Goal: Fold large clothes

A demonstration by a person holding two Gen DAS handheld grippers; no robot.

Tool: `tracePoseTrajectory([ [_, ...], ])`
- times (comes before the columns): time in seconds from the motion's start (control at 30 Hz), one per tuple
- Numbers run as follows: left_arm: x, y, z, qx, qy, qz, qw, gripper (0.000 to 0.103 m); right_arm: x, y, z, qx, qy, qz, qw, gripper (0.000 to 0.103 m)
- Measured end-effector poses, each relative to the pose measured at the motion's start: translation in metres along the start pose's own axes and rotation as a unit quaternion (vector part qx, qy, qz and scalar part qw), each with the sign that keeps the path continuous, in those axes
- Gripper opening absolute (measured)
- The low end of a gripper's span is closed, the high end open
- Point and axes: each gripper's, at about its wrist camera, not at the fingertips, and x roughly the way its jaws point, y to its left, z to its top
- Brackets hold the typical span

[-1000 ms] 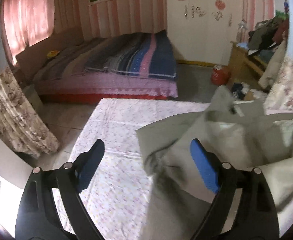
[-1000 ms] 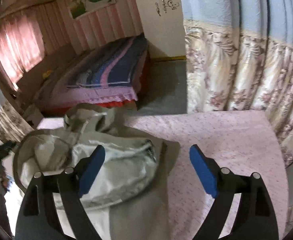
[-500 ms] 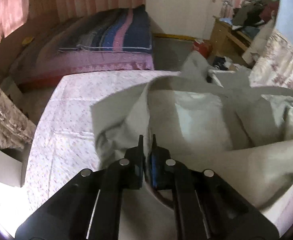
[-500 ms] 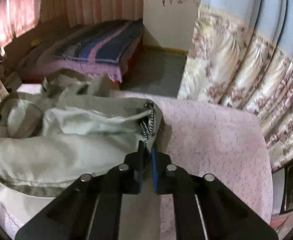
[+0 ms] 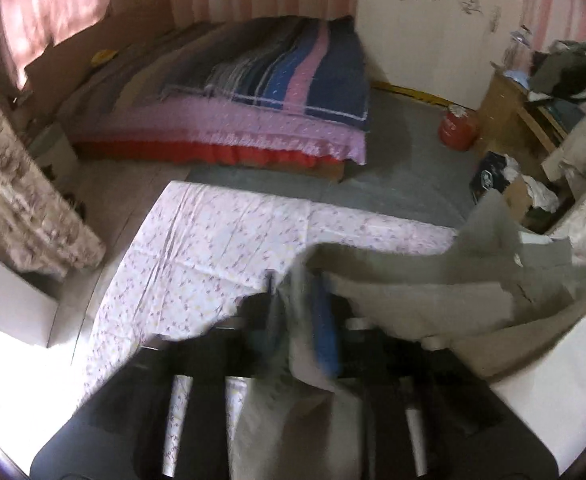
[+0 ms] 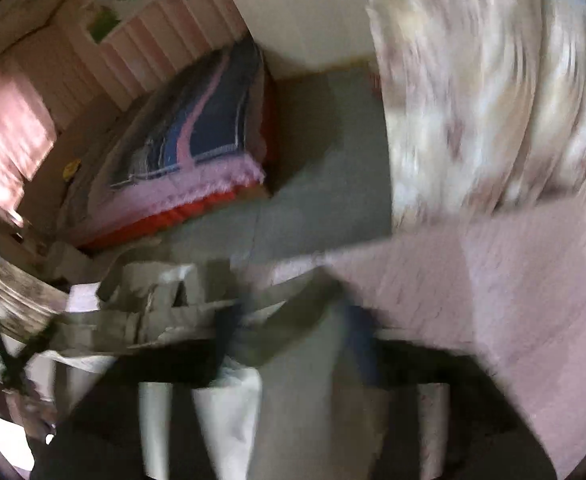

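A large grey-beige garment (image 5: 433,304) lies crumpled on the pink floral sheet (image 5: 213,248), with its edge lifted into a fold. My left gripper (image 5: 297,308) has that fold between its blue pads; its jaws are opening and stand apart around the cloth. The right wrist view is badly blurred. There the garment (image 6: 165,300) stretches to the left. My right gripper (image 6: 293,332) straddles a grey edge of it, its jaws opening wide with cloth still between them, over the sheet (image 6: 493,280).
Beyond the sheet's far edge is grey floor, then a bed with a striped blanket (image 5: 253,92). A red container (image 5: 457,128) and a wooden desk piled with clothes (image 5: 533,92) stand at the right. Floral curtains (image 5: 21,208) (image 6: 473,100) hang at the sides.
Both grippers went from wide open to shut on the garment's edges, and now their jaws are apart again. Both hands have moved across the sheet, and the right view has rolled.
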Motion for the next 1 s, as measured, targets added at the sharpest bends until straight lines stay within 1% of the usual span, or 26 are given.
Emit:
tracePoseTrajectory([
  [0.03, -0.006, 0.003, -0.001, -0.007, -0.009, -0.01, 0.9999, 0.077, -0.006, -0.007, -0.005, 0.016, -0.004, 0.022, 1.0, 0.078],
  [0.1, -0.029, 0.009, -0.003, -0.014, -0.049, -0.03, 0.9983, 0.093, -0.02, -0.013, -0.012, 0.017, -0.015, 0.066, 0.998, 0.078],
  [0.17, -0.048, 0.011, -0.004, -0.017, -0.068, -0.038, 0.9968, 0.093, -0.044, -0.018, -0.023, 0.013, -0.039, 0.091, 0.995, 0.08],
  [0.2, -0.062, 0.013, -0.006, -0.02, -0.078, -0.051, 0.9954, 0.093, -0.056, -0.02, -0.03, 0.006, -0.051, 0.09, 0.995, 0.083],
  [0.27, -0.083, 0.016, -0.011, -0.021, -0.096, -0.059, 0.9934, 0.099, -0.078, -0.02, -0.045, -0.021, -0.078, 0.072, 0.994, 0.087],
  [0.3, -0.093, 0.019, -0.019, -0.019, -0.104, -0.057, 0.9928, 0.1, -0.086, -0.02, -0.055, -0.034, -0.089, 0.058, 0.994, 0.089],
  [0.33, -0.098, 0.021, -0.025, -0.018, -0.103, -0.056, 0.9929, 0.1, -0.091, -0.02, -0.064, -0.047, -0.097, 0.044, 0.993, 0.09],
  [0.4, -0.099, 0.026, -0.049, -0.016, -0.082, -0.063, 0.9946, 0.1, -0.093, -0.017, -0.09, -0.089, -0.094, 0.01, 0.992, 0.09],
  [0.43, -0.097, 0.026, -0.06, -0.014, -0.07, -0.064, 0.9954, 0.1, -0.091, -0.019, -0.099, -0.098, -0.087, 0.004, 0.991, 0.09],
  [0.53, -0.08, 0.029, -0.104, 0.001, -0.027, -0.059, 0.9979, 0.1, -0.076, -0.027, -0.13, -0.111, -0.049, 0.0, 0.993, 0.09],
  [0.57, -0.073, 0.029, -0.116, 0.005, -0.015, -0.057, 0.9982, 0.1, -0.067, -0.031, -0.142, -0.113, -0.042, -0.001, 0.993, 0.09],
  [0.6, -0.063, 0.028, -0.131, 0.007, 0.002, -0.056, 0.9984, 0.1, -0.062, -0.033, -0.149, -0.116, -0.039, -0.001, 0.993, 0.09],
  [0.63, -0.059, 0.031, -0.138, 0.005, 0.01, -0.058, 0.9983, 0.099, -0.059, -0.032, -0.152, -0.116, -0.039, 0.001, 0.993, 0.09],
  [0.67, -0.052, 0.033, -0.143, -0.001, 0.02, -0.066, 0.9976, 0.094, -0.056, -0.031, -0.155, -0.111, -0.043, 0.011, 0.993, 0.089],
  [0.7, -0.045, 0.033, -0.146, -0.012, 0.028, -0.082, 0.9962, 0.087, -0.053, -0.03, -0.155, -0.106, -0.048, 0.022, 0.993, 0.072],
  [0.73, -0.041, 0.034, -0.146, -0.022, 0.033, -0.102, 0.994, 0.062, -0.051, -0.026, -0.154, -0.106, -0.055, 0.033, 0.992, 0.058],
  [0.77, -0.038, 0.033, -0.144, -0.031, 0.036, -0.121, 0.9915, 0.033, -0.049, -0.02, -0.153, -0.112, -0.059, 0.033, 0.991, 0.026],
  [0.8, -0.037, 0.032, -0.139, -0.046, 0.032, -0.13, 0.9899, 0.024, -0.051, -0.013, -0.152, -0.123, -0.072, 0.025, 0.989, 0.005],
  [0.83, -0.04, 0.031, -0.136, -0.049, 0.023, -0.126, 0.9906, 0.01, -0.053, -0.007, -0.153, -0.136, -0.087, 0.02, 0.987, 0.003],
  [0.87, -0.046, 0.03, -0.131, -0.049, 0.006, -0.124, 0.991, 0.004, -0.063, 0.0, -0.15, -0.143, -0.11, 0.033, 0.983, 0.001],
  [0.9, -0.058, 0.027, -0.125, -0.047, -0.021, -0.132, 0.9899, 0.004, -0.076, 0.002, -0.147, -0.14, -0.133, 0.06, 0.979, 0.001],
  [0.93, -0.068, 0.025, -0.122, -0.045, -0.042, -0.136, 0.9888, 0.004, -0.086, 0.003, -0.144, -0.137, -0.148, 0.074, 0.977, 0.001],
  [0.97, -0.076, 0.024, -0.121, -0.044, -0.062, -0.138, 0.9875, 0.003, -0.097, 0.0, -0.14, -0.13, -0.171, 0.091, 0.972, 0.001],
  [1.0, -0.079, 0.025, -0.121, -0.043, -0.077, -0.135, 0.9869, 0.003, -0.1, -0.004, -0.136, -0.122, -0.178, 0.097, 0.972, 0.001],
])
